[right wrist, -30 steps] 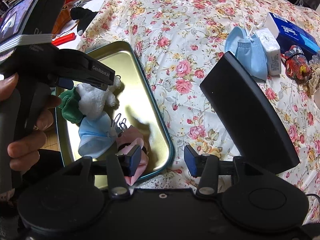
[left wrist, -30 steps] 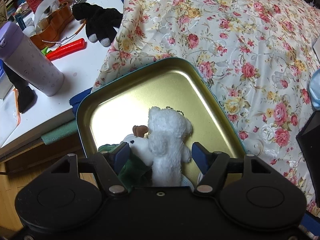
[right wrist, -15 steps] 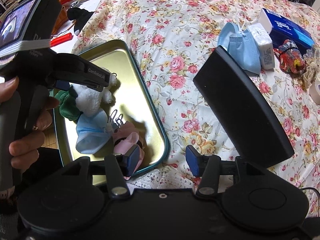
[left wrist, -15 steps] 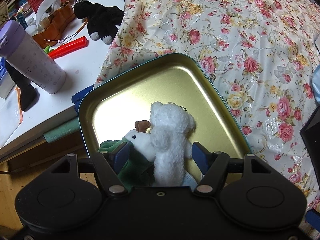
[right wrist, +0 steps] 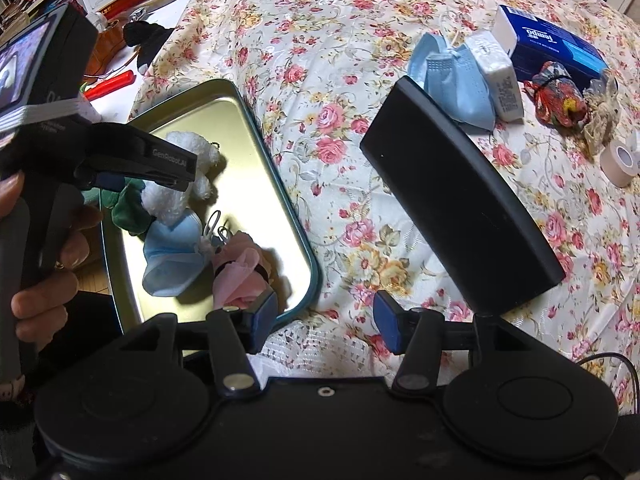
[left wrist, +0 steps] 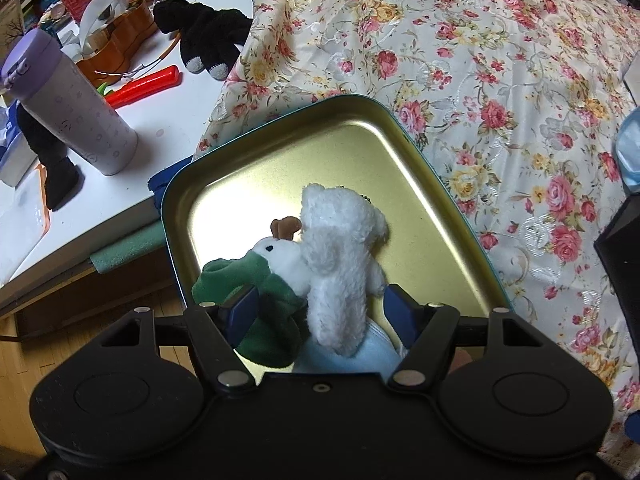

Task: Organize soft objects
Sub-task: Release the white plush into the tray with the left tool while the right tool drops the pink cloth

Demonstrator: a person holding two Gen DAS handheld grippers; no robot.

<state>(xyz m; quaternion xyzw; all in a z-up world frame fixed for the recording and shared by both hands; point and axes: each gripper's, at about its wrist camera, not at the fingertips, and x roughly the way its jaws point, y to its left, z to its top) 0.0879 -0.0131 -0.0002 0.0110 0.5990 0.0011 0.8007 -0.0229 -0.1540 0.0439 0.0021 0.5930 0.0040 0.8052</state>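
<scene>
A gold tin tray [left wrist: 400, 136] with a teal rim lies at the edge of the floral bed cover. It holds a white plush bear [left wrist: 340, 248], a small reindeer plush in green [left wrist: 276, 256], a blue face mask [right wrist: 172, 256] and a pink soft bundle [right wrist: 236, 276]. My left gripper [left wrist: 320, 312] hangs open just over the bear and the reindeer, its pads beside them without pressing. My right gripper [right wrist: 326, 312] is over the tray's near corner. Its jaws are opening with nothing between them, and the pink bundle lies beside the left pad.
On the bed lie a second blue mask [right wrist: 452, 76], a white tissue pack [right wrist: 496, 76], a blue tissue box [right wrist: 556, 44], a patterned pouch [right wrist: 556, 96], a tape roll [right wrist: 620, 160] and a black case [right wrist: 460, 208]. The desk holds a black plush [left wrist: 208, 36] and a purple bottle [left wrist: 68, 108].
My right gripper's jaws have spread wider and drawn back from the pink bundle. My left gripper has pulled back slightly, so the plush toys sit further ahead of its pads.
</scene>
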